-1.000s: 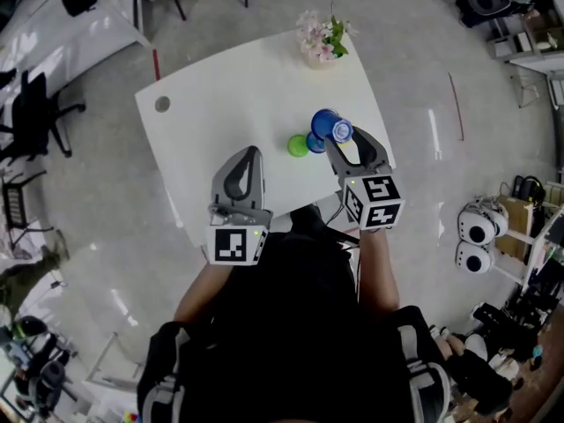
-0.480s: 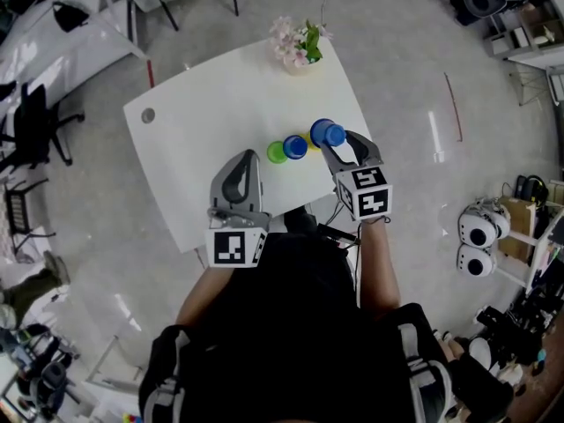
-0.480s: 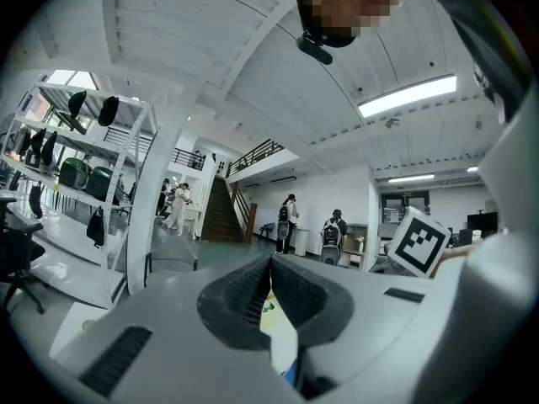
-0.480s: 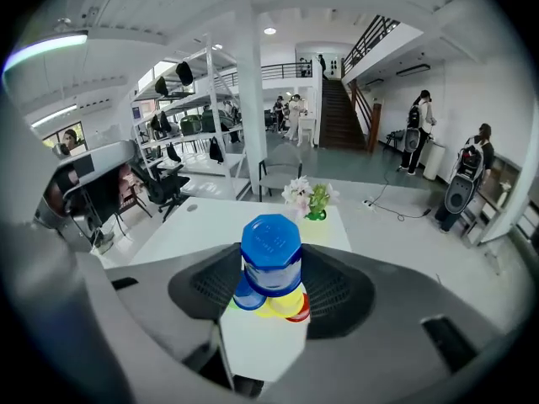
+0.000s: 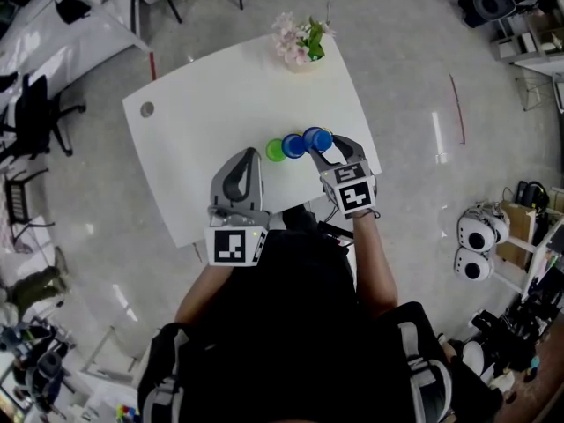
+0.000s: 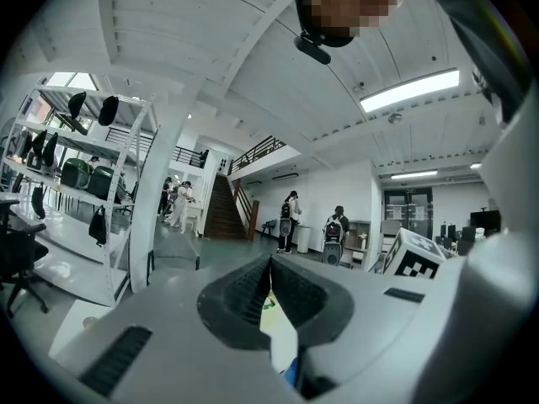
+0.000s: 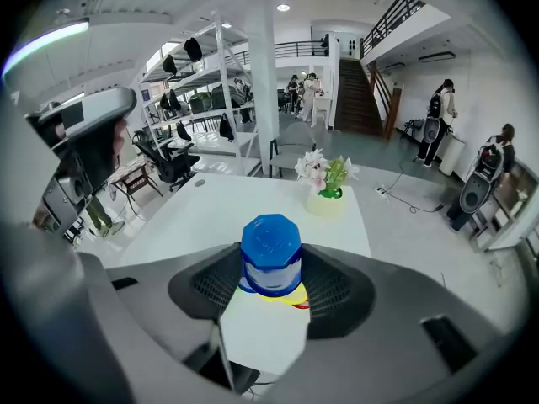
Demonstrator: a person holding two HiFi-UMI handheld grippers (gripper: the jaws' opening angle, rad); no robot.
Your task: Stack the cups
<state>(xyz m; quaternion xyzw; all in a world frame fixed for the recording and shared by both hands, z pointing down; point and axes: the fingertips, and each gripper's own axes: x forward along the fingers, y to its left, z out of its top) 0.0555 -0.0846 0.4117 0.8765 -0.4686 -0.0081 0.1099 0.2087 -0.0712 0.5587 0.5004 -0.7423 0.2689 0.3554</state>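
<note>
**Blue cup directly over the yellow one**

My right claw (image 7: pixel 271 269) pinches the upturned blue cup (image 7: pixel 270 244), axis upright. Just beneath it peeks a yellow cup (image 7: pixel 282 295) on the bench (image 5: pixel 220 104); I judge the drop is straight down. Close to its left stand a second blue cup (image 5: pixel 293 145) and a green cup (image 5: pixel 276 151). My left claw (image 6: pixel 270 263), pressed together, hangs apart.

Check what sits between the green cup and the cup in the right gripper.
A second blue cup, standing between the green cup and the held cup; the head view shows it.
</note>
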